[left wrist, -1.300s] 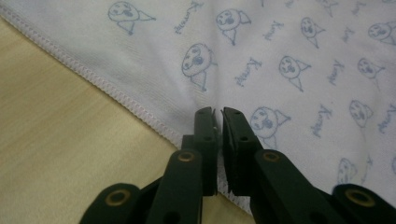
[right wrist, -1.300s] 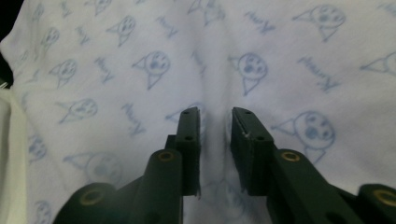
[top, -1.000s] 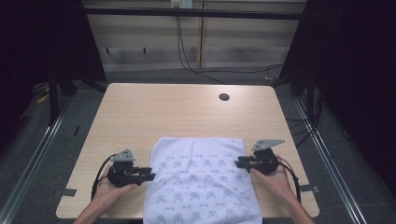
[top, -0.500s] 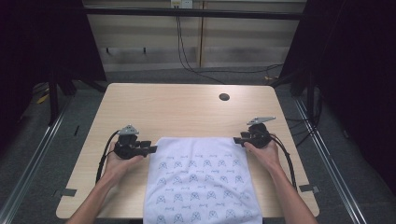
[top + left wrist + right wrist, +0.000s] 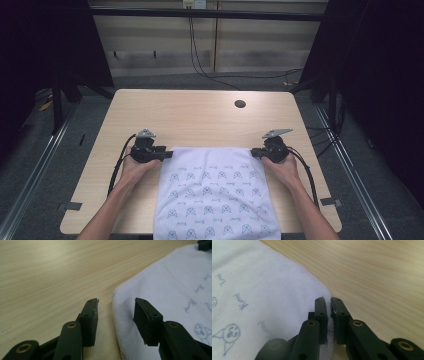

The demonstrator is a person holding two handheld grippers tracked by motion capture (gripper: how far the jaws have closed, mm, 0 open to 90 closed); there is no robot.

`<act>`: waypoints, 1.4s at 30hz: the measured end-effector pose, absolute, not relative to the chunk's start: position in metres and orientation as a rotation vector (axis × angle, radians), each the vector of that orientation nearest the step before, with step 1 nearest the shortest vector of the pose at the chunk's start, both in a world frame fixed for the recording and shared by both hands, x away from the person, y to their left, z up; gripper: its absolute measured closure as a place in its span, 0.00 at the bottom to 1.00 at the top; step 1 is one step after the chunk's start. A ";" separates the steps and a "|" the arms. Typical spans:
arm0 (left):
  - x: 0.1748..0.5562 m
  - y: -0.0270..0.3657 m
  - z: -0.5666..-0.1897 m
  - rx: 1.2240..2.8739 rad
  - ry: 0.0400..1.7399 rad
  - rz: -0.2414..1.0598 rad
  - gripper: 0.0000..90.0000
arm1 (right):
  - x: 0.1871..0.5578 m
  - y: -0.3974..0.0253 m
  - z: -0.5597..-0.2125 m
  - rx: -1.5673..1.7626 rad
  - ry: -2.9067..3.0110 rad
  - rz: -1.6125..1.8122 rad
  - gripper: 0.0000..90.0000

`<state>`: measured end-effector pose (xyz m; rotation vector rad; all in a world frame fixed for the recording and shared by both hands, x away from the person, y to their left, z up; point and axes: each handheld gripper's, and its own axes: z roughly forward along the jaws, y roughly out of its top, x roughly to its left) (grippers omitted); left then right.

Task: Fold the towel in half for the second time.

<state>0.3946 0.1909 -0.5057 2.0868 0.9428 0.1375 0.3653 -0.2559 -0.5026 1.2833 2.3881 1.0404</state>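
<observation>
A white towel [image 5: 215, 195] with blue prints lies flat on the wooden table [image 5: 200, 120], and its near end hangs over the front edge. My left gripper [image 5: 169, 154] is at the towel's far left corner. In the left gripper view the towel [image 5: 170, 285] has its hem between the jaws of the left gripper [image 5: 116, 301], which stand open. My right gripper [image 5: 254, 152] is at the far right corner. There the right gripper [image 5: 328, 300] is shut on the towel [image 5: 262, 282] at its corner hem.
A small dark round hole [image 5: 240, 104] sits in the tabletop at the far right. Bare wood stretches beyond the towel and to both sides. Metal rails and cables run along the floor around the table.
Over the last second both grippers moved away from the person, from the towel's sides to its far corners. The towel's far edge now lies straight. Little has moved in the last half second.
</observation>
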 end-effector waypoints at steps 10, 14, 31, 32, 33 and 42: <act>0.388 0.191 -0.507 2.109 0.882 0.090 0.89 | 0.360 -0.255 -0.503 1.298 2.394 1.063 0.94; 0.388 0.195 -0.507 2.087 0.901 0.072 0.95 | 0.357 -0.259 -0.500 1.312 2.391 1.091 0.94; 0.387 0.210 -0.460 1.949 0.873 0.115 0.97 | 0.363 -0.271 -0.435 1.277 2.259 1.337 0.95; 0.389 0.211 -0.455 1.943 0.868 0.120 0.97 | 0.365 -0.271 -0.429 1.277 2.251 1.343 0.95; 0.391 0.211 -0.448 1.939 0.859 0.137 0.97 | 0.368 -0.272 -0.423 1.265 2.243 1.343 0.95; 0.416 0.208 -0.396 1.859 0.828 0.218 0.97 | 0.391 -0.279 -0.389 1.273 2.155 1.384 0.95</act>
